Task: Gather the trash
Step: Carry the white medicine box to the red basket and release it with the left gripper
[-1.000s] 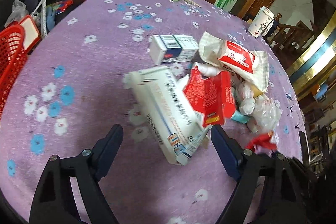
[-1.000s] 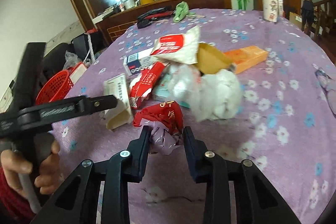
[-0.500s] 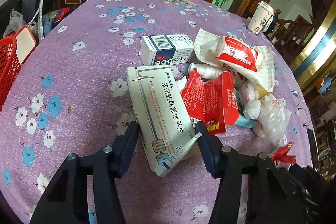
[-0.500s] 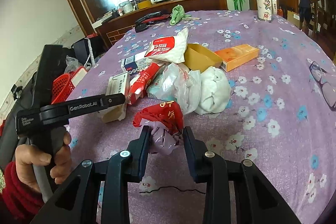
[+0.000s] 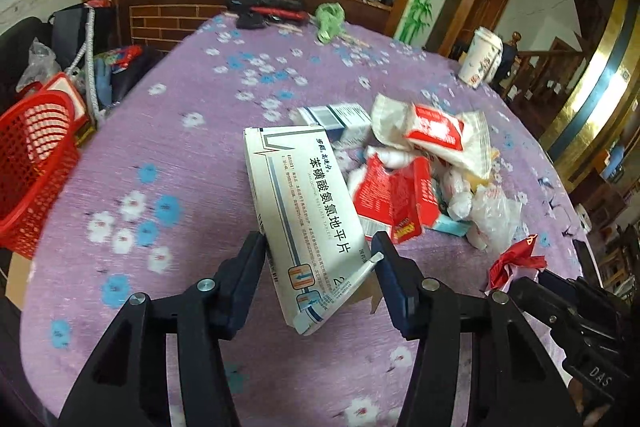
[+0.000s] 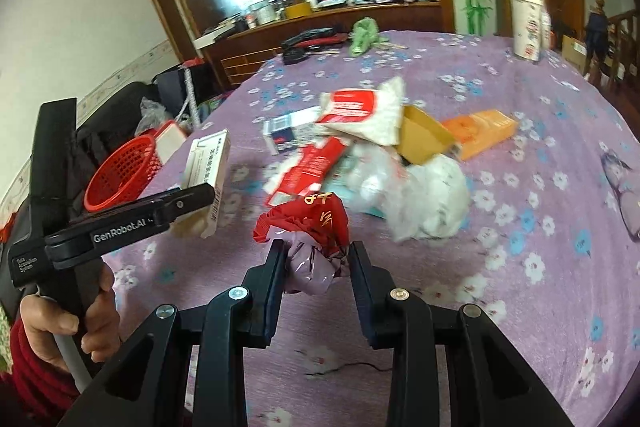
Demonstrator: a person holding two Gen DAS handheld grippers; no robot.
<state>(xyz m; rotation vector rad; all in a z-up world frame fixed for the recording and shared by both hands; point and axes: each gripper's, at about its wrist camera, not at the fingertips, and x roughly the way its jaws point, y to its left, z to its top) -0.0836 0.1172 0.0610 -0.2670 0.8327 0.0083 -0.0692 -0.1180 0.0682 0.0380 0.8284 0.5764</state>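
My left gripper (image 5: 318, 249) is shut on a white medicine box (image 5: 304, 211) with blue print, lifted off the purple flowered tablecloth (image 5: 188, 147); the same box (image 6: 208, 171) shows in the right wrist view, held by the left gripper (image 6: 200, 197). My right gripper (image 6: 316, 253) is shut on a crumpled red and purple wrapper (image 6: 310, 239), raised above the cloth; that wrapper (image 5: 516, 263) appears at the right in the left wrist view. A heap of trash (image 5: 420, 179) lies behind: red packets, white bags, a blue-and-white box (image 5: 336, 119), an orange box (image 6: 480, 131).
A red plastic basket (image 5: 36, 163) stands off the table's left edge, also the basket (image 6: 124, 171) in the right wrist view. A paper cup (image 5: 480, 57) stands at the far right edge. A green cloth (image 5: 330, 19) and dark tools (image 5: 264, 13) lie at the far end.
My left gripper closed on the white medicine box and lifted it off the cloth. My right gripper rose a little with the wrapper still in it.
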